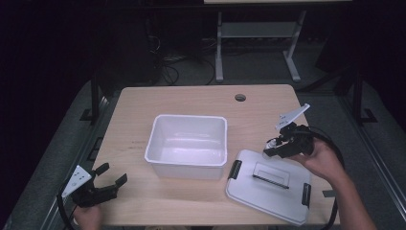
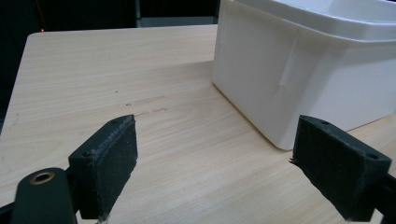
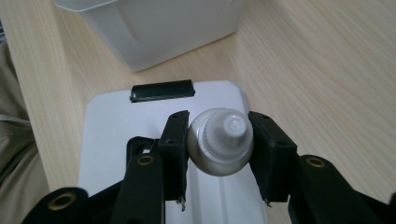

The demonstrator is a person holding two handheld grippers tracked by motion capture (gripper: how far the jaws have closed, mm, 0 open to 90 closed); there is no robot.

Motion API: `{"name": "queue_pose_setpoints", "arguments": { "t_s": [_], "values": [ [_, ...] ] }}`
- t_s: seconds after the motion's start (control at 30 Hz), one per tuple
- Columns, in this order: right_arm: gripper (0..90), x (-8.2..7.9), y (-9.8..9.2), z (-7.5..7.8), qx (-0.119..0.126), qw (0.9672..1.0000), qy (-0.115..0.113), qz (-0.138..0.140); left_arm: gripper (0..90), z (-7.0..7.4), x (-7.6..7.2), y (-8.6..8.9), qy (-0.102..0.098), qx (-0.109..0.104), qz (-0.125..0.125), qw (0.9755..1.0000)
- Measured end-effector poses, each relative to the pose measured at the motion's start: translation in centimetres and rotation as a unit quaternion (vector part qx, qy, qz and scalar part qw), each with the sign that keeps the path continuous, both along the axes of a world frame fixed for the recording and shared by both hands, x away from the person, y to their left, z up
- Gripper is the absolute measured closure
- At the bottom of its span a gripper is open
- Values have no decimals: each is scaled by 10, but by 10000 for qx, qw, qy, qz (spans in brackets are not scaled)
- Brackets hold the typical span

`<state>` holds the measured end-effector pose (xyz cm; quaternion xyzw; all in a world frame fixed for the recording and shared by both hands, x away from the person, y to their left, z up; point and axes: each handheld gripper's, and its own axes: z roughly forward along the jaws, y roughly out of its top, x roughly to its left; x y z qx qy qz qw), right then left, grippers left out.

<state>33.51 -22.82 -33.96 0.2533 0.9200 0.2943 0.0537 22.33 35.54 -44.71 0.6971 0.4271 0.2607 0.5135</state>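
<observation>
Between the right gripper's [image 3: 219, 149] two black pads, a small white bottle [image 3: 220, 142] is sitting pinched at its shoulders, ribbed cap pointing toward the camera, and it is hanging in the air above the grey lid [image 3: 140, 140] rather than resting on anything. From the high view, that right gripper [image 1: 275, 146] is hovering over the lid's [image 1: 268, 184] far corner, just to the right of the open white bin [image 1: 187, 146], which is looking empty inside. The likely job now is dropping the bottle in, so the hand is needing to carry leftward high enough to pass the bin's rim before lowering. The grip is looking centred, but a round body on flat pads can roll, so a steady, level carry is the safer bet, with the release coming only once the bottle is well inside the walls. Over at the near left corner, the left gripper [image 1: 103, 184] is waiting with its jaws spread wide and nothing between them, its pads [image 2: 109, 163] framing bare table [image 2: 116, 79] just short of the bin's [image 2: 303, 74] side.
</observation>
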Motion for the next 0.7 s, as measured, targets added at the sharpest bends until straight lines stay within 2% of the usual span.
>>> {"name": "queue_pose_setpoints", "arguments": {
  "t_s": [0.7],
  "values": [
    [598, -25, 15, 29, 5, 9996, -78, 278, 130, 0, 0, -3, 43, 96, -54, 9999]
  ]
}}
